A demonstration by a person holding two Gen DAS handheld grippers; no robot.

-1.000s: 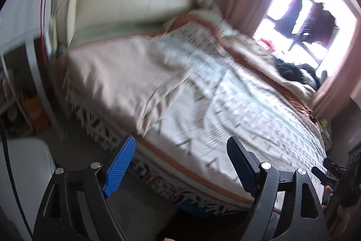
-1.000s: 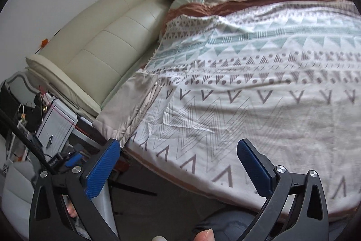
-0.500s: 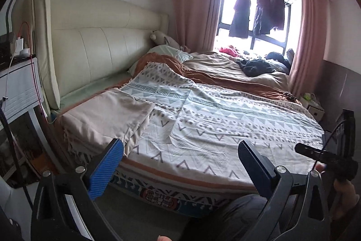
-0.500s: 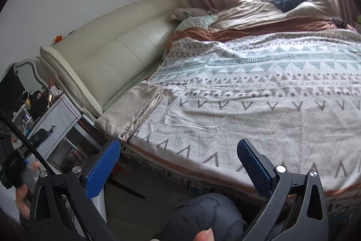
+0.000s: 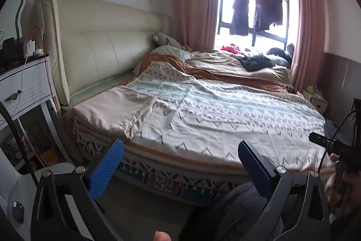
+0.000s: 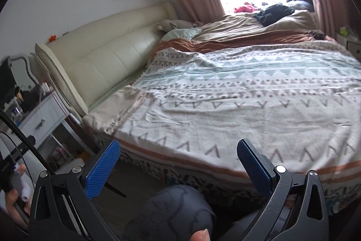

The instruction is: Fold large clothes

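Observation:
A beige folded cloth (image 5: 117,112) lies on the near left corner of the bed, on a white blanket with a triangle pattern (image 5: 225,114). It also shows in the right wrist view (image 6: 117,110), on the same blanket (image 6: 248,105). My left gripper (image 5: 180,150) is open and empty, held back from the bed's side edge. My right gripper (image 6: 178,150) is open and empty, also off the bed's edge. The hand with the right gripper shows at the right of the left wrist view (image 5: 338,164).
A cream padded headboard (image 5: 108,53) stands at the left. A white bedside cabinet (image 5: 24,89) stands left of the bed. Brown bedding (image 5: 225,64) and dark clothes (image 5: 257,62) lie at the far side by the window. The person's knee (image 6: 171,211) is below the grippers.
Both grippers have pulled back and tilted up, away from the bed, so more of the room shows. Both stay open and empty. The beige cloth has not moved.

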